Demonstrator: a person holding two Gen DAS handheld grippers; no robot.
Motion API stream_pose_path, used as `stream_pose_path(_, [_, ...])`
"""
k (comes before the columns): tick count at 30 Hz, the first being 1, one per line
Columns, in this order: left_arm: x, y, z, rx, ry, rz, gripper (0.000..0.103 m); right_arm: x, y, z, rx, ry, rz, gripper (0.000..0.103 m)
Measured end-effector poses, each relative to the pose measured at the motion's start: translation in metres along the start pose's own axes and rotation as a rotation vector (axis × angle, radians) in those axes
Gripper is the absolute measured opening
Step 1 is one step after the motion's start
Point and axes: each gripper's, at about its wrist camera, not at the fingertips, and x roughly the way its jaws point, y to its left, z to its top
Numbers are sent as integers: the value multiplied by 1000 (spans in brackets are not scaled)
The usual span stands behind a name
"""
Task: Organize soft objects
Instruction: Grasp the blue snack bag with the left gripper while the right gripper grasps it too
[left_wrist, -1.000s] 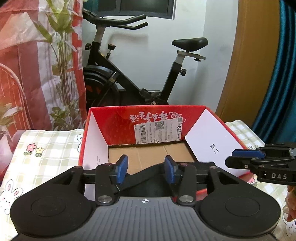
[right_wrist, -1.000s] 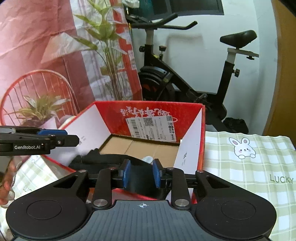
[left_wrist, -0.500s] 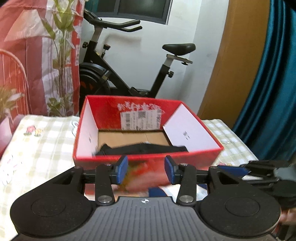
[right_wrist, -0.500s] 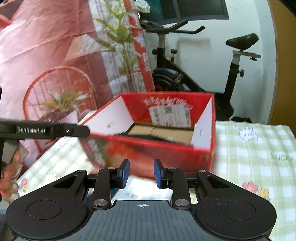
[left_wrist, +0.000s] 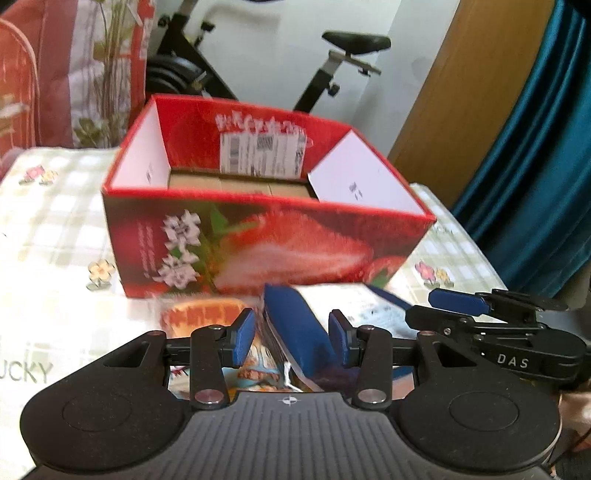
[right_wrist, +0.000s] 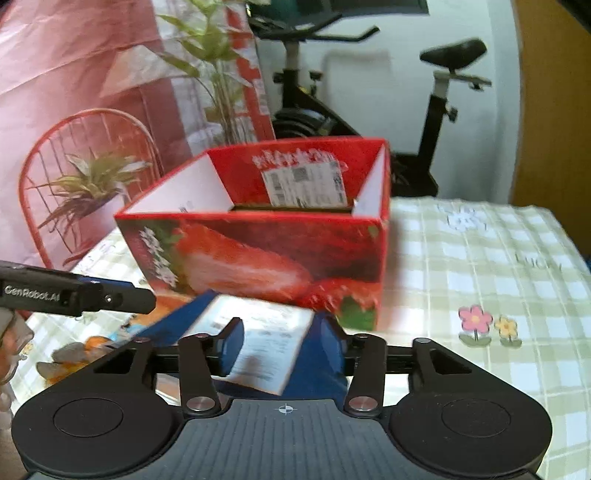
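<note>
A red strawberry-print cardboard box (left_wrist: 266, 243) stands open on the checked tablecloth; it also shows in the right wrist view (right_wrist: 266, 254). Its inside is mostly hidden by the near wall. In front of it lie soft packets: a blue and white pouch (left_wrist: 295, 332) (right_wrist: 258, 339) and an orange printed packet (left_wrist: 203, 314). My left gripper (left_wrist: 291, 341) is open above the blue pouch. My right gripper (right_wrist: 280, 345) is open over the same pouch, with nothing gripped. Each gripper shows in the other's view: the right one (left_wrist: 491, 332), the left one (right_wrist: 74, 295).
The green checked tablecloth (right_wrist: 480, 280) stretches to the right of the box. An exercise bike (right_wrist: 424, 122) stands behind the table. A red wire chair with a plant (right_wrist: 85, 177) is at the left. A teal curtain (left_wrist: 535, 147) hangs at the right.
Both grippers have pulled back and down from over the box. The black cloth left in the box is now hidden by its near wall. The packets in front have come into view.
</note>
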Motion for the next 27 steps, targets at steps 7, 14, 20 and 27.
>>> stream_pose_path(7, [25,2,-7,-7,84,-34,46,24,-17,-8,42,78,32,58])
stream_pose_path(14, [41,1,-3,13,110,-47,45,45,-32,-4,92,146,126,59])
stream_pose_path(20, [54,2,1,17,143,-74,41,60,-42,1,125,213,195,60])
stream_pose_path(27, [55,-2,5,61,143,-63,20,64,-39,9,88,239,200,39])
